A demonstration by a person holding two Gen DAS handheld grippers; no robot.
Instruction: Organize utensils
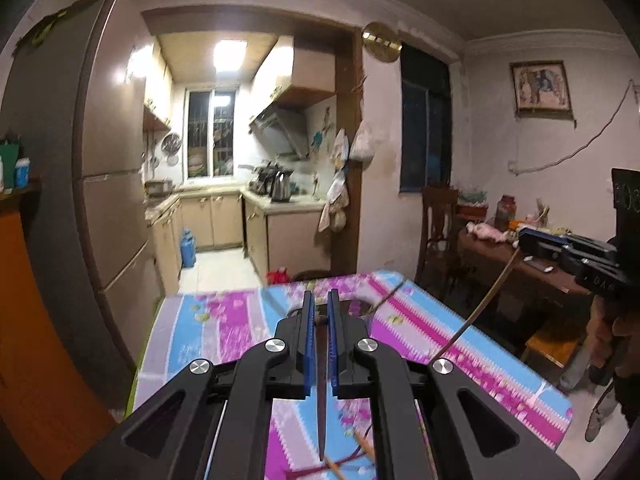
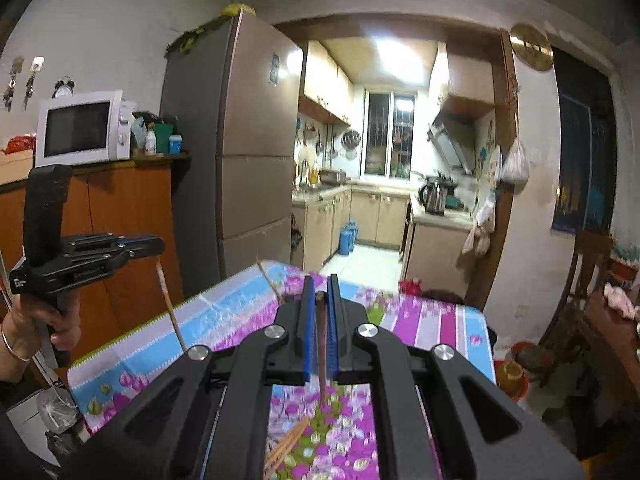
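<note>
The left gripper (image 1: pixel 320 304) is clamped on one dark chopstick (image 1: pixel 321 412) that hangs down toward the flowered tablecloth (image 1: pixel 224 328). The right gripper (image 2: pixel 320 290) likewise pinches a second chopstick (image 2: pixel 321 360), both held raised above the table. More chopsticks (image 2: pixel 286 446) lie loose on the cloth below. Behind stand a refrigerator (image 2: pixel 244 152) and a microwave (image 2: pixel 80 128).

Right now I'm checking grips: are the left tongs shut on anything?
Shut. The left tongs pinch a dark brown wooden chopstick between their blue pads.
</note>
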